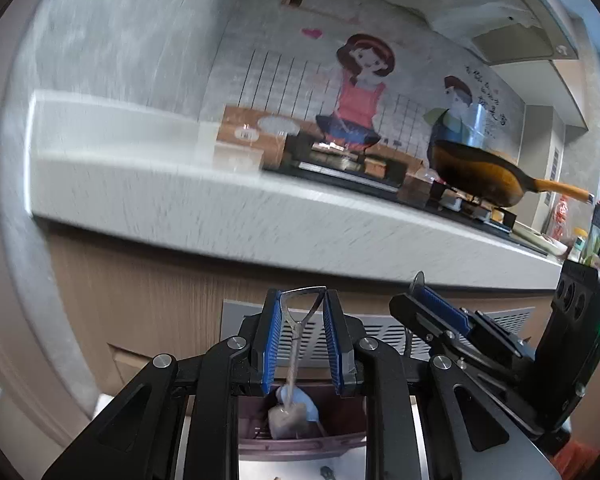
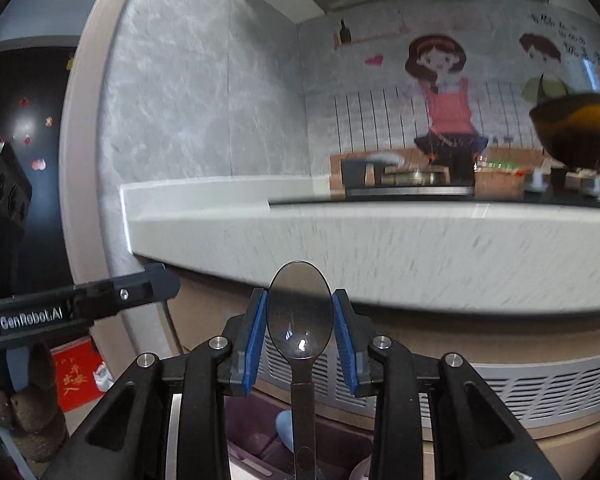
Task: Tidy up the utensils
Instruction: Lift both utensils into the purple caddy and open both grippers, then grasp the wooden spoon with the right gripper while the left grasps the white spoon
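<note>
Countertop (image 1: pixel 260 216), pale speckled stone, spanning both wrist views above the grippers; a black hob with an orange-handled frying pan (image 1: pixel 488 180) is carried toward its right end; no utensil is seen laid on it.

Utensil caddy (image 1: pixel 340 420), dark plum plastic, seen low between the finger arms in both views, below the counter's front edge; a pale blue utensil (image 1: pixel 306 406) is still lodged in it, so the sorting is judged unfinished.

Right gripper (image 2: pixel 300 320); blue pads are partly closed, one on either side of the bowl of a dark spoon (image 2: pixel 300 320); the spoon is held bowl-up, its handle running down toward the camera, lifted clear of the caddy.

Left gripper (image 1: pixel 303 320); blue pads are set fairly narrow on the open triangular handle end of a small metal shovel-shaped spoon (image 1: pixel 294 344); its blade end hangs down over the caddy, blurred.

Progress, as judged: two utensils are in hand and raised, neither yet deposited; the destination is not shown; placement of both, and removal of what remains in the caddy, are left to be done.
</note>
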`<state>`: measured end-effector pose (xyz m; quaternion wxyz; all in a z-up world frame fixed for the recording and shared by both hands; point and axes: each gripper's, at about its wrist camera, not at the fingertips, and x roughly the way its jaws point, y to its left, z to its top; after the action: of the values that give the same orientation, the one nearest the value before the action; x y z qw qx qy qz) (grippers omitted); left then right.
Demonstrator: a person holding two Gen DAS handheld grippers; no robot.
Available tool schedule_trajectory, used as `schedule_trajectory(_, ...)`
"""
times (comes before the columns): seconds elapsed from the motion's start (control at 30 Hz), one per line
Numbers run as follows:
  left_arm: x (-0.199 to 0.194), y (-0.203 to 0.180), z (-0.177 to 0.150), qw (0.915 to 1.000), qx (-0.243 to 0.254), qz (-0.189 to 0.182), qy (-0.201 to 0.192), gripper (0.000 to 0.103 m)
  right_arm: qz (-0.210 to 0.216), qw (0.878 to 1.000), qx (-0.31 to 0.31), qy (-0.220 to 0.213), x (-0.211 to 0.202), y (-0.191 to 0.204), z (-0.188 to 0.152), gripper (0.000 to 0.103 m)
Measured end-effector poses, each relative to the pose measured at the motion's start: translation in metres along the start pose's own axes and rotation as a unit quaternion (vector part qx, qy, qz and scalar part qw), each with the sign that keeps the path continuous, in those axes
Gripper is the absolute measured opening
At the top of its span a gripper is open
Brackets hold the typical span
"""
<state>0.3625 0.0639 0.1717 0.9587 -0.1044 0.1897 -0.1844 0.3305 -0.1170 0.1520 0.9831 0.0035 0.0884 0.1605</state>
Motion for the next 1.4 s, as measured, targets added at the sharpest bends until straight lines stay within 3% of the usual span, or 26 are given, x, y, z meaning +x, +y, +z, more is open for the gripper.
schedule_trajectory(0.37,0.050,0.032,-0.042,0.9990,-0.028,0.002,0.034,0.022,-0.020,0.999,-0.039,-0.012,0.031,-0.001,-0.043,0.034)
schedule_trajectory(0.5,0.052,0.037,-0.050,0.9977,-0.044,0.004,0.052,0.024,-0.008,0.996,-0.057,0.069,0.036,-0.002,-0.049,0.040)
schedule_trajectory(0.7,0.021,0.029,-0.069,0.9965,-0.017,0.032,0.076,0.045,-0.017,0.994,-0.067,0.080,-0.008,-0.009,-0.052,0.040)
schedule_trajectory(0.8,0.004,0.029,-0.091,0.9920,-0.010,0.062,0.110,0.045,0.013,0.989,-0.065,0.129,-0.025,-0.008,-0.062,0.040)
schedule_trajectory(0.93,-0.017,0.038,-0.133,0.9820,-0.030,0.076,0.170,0.045,0.121,0.956,-0.062,0.258,-0.038,0.006,-0.100,0.040)
schedule_trajectory(0.97,-0.022,0.038,-0.142,0.9797,-0.031,0.080,0.181,0.045,0.153,0.940,-0.067,0.297,-0.043,0.014,-0.118,0.040)
schedule_trajectory(1.07,-0.040,0.041,-0.176,0.9706,-0.035,0.101,0.216,0.045,0.196,0.909,-0.097,0.356,-0.061,0.037,-0.161,0.040)
schedule_trajectory(1.17,-0.054,0.044,-0.200,0.9633,-0.042,0.110,0.241,0.045,0.211,0.888,-0.138,0.385,-0.075,0.059,-0.192,0.040)
schedule_trajectory(1.27,-0.062,0.042,-0.212,0.9590,-0.034,0.121,0.254,0.045,0.205,0.881,-0.162,0.395,-0.077,0.072,-0.210,0.039)
schedule_trajectory(1.4,-0.068,0.033,-0.219,0.9590,-0.026,0.119,0.256,0.045,0.185,0.882,-0.154,0.406,-0.065,0.078,-0.215,0.040)
